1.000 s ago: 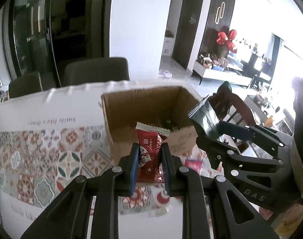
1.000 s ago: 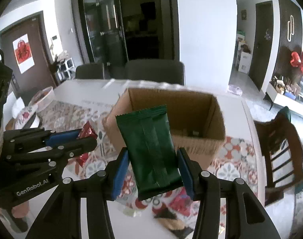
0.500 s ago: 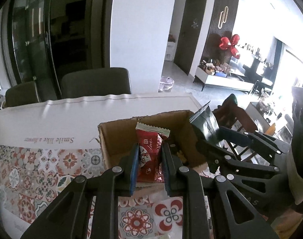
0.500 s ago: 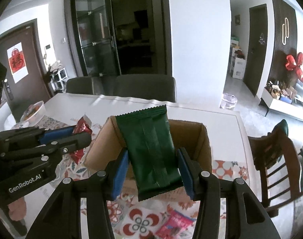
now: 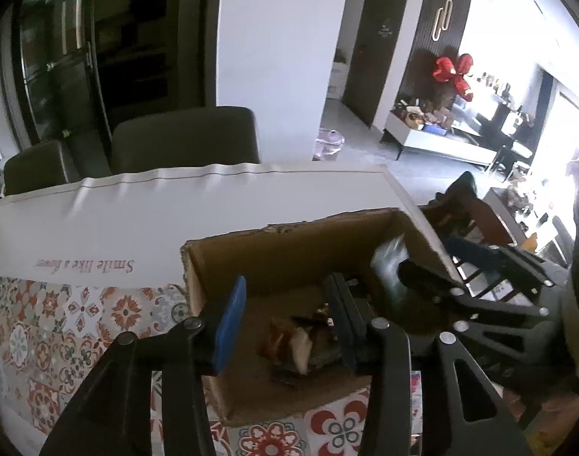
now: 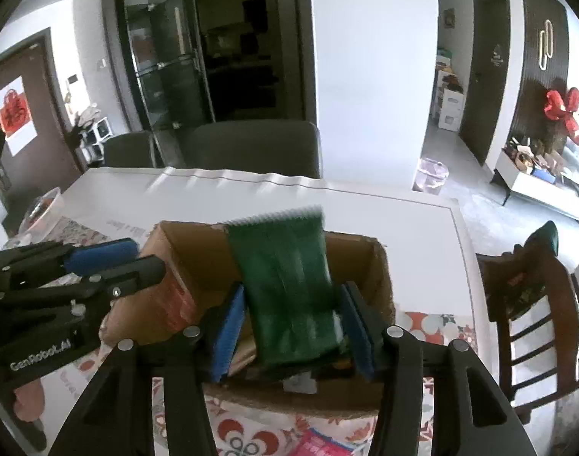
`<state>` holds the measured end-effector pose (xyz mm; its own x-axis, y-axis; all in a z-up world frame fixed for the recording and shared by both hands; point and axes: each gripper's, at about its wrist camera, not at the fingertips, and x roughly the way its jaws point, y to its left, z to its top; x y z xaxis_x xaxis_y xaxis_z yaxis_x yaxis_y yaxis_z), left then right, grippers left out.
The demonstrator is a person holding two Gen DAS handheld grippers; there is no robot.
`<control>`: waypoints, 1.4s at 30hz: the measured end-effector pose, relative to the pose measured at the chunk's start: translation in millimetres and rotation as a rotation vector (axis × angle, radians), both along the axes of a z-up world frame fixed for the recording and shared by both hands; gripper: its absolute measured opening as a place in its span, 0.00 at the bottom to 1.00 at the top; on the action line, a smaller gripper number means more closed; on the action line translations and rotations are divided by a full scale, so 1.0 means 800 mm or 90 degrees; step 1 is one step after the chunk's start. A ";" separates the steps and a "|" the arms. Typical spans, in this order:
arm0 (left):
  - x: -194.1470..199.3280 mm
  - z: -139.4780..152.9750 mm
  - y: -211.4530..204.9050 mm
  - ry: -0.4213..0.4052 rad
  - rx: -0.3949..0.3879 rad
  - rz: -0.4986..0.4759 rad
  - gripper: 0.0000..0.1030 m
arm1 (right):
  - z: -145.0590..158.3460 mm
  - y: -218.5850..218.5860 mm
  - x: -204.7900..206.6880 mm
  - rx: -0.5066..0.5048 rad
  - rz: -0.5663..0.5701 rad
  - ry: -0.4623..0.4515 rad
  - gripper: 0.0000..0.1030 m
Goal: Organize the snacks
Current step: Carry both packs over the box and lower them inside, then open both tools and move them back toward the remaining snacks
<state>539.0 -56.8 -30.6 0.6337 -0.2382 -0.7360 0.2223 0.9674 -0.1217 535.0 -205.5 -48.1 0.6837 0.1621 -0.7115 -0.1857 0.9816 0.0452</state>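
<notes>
An open cardboard box (image 5: 289,243) stands on the patterned tablecloth; it also shows in the right wrist view (image 6: 369,266). My left gripper (image 5: 285,323) is open over the box, with nothing between its fingers. Snack packets (image 5: 293,338) lie on the box floor below it. My right gripper (image 6: 293,326) has its jaws spread over the box. A green snack packet (image 6: 289,288), blurred, hangs between them, loose from the pads. The right gripper also shows in the left wrist view (image 5: 456,277), at the box's right wall.
A white table (image 6: 365,209) carries a tiled-pattern cloth (image 5: 61,323). Grey chairs (image 6: 251,148) stand behind it, a wooden chair (image 6: 529,304) to the right. A red packet (image 6: 319,444) lies in front of the box. A glass bowl (image 6: 42,205) sits far left.
Both grippers moved in over the box and opened. The red packet left my left gripper and dropped into the box. The green packet is slipping down from the right gripper.
</notes>
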 end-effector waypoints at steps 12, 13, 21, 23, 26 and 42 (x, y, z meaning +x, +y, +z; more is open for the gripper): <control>-0.057 0.022 0.012 -0.027 0.006 0.019 0.50 | 0.021 -0.009 -0.051 -0.005 -0.052 -0.033 0.61; -0.064 0.026 0.012 -0.030 0.003 0.014 0.50 | 0.025 -0.010 -0.054 -0.004 -0.052 -0.037 0.61; -0.114 0.041 0.003 -0.051 0.010 -0.017 0.50 | 0.044 -0.026 -0.106 0.021 -0.081 -0.056 0.61; -0.123 0.040 -0.001 -0.055 0.024 -0.022 0.50 | 0.043 -0.029 -0.117 0.022 -0.083 -0.053 0.61; -0.139 0.029 -0.006 -0.047 0.037 -0.037 0.50 | 0.036 -0.032 -0.128 0.012 -0.082 -0.041 0.61; -0.206 -0.069 -0.010 0.079 0.054 -0.068 0.50 | -0.053 -0.034 -0.196 -0.028 -0.073 0.089 0.61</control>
